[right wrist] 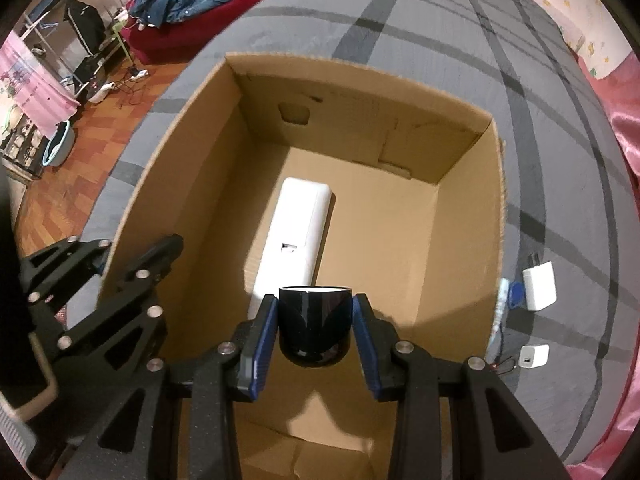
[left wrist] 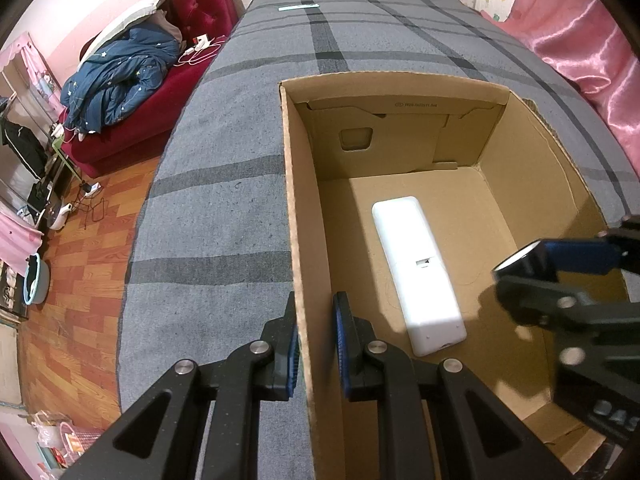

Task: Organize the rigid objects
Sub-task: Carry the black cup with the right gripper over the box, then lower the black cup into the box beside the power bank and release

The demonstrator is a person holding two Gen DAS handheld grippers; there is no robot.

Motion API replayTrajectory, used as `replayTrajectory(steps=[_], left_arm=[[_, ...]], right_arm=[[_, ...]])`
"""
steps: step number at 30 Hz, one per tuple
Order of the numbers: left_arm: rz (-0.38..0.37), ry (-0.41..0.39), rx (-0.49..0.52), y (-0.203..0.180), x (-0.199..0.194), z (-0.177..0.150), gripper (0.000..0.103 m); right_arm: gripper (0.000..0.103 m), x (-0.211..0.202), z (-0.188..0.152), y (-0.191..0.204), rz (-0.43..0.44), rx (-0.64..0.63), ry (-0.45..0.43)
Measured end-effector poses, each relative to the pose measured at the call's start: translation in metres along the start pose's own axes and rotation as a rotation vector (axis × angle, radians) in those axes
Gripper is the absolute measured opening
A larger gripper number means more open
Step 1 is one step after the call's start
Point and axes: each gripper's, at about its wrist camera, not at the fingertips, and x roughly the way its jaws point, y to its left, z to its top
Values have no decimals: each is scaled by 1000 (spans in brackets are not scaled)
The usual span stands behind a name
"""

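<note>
An open cardboard box (left wrist: 298,208) (right wrist: 168,148) stands on a grey plaid bed cover. A white remote-like device (left wrist: 418,272) (right wrist: 298,232) lies flat on the box floor. My left gripper (left wrist: 316,344) straddles the box's left wall, one finger on each side, closed on it. It shows in the right wrist view (right wrist: 132,264) at the left. My right gripper (right wrist: 315,320) is shut on a black glossy cylinder (right wrist: 315,324) and holds it above the box interior. It shows in the left wrist view (left wrist: 532,268) at the right.
On the cover right of the box lie a white charger (right wrist: 540,286), a blue tag (right wrist: 516,292), a smaller white adapter (right wrist: 533,356) and a white strip (right wrist: 501,304). A red sofa (left wrist: 160,92) with blue bedding (left wrist: 116,76) stands left of the bed. Pink fabric (left wrist: 592,52) lies to the right.
</note>
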Motion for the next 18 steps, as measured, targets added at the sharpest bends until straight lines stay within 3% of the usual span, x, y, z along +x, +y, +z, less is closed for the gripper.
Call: replayTrajectory(steps=[11,18], left_arm=[[2,0,0,0,0,0,17],[3,-3,2,0,1,-1,17]], right_arm=[[40,41,-3,-3,-18,17,90],[40,48,-2,-8,-9,31,103]])
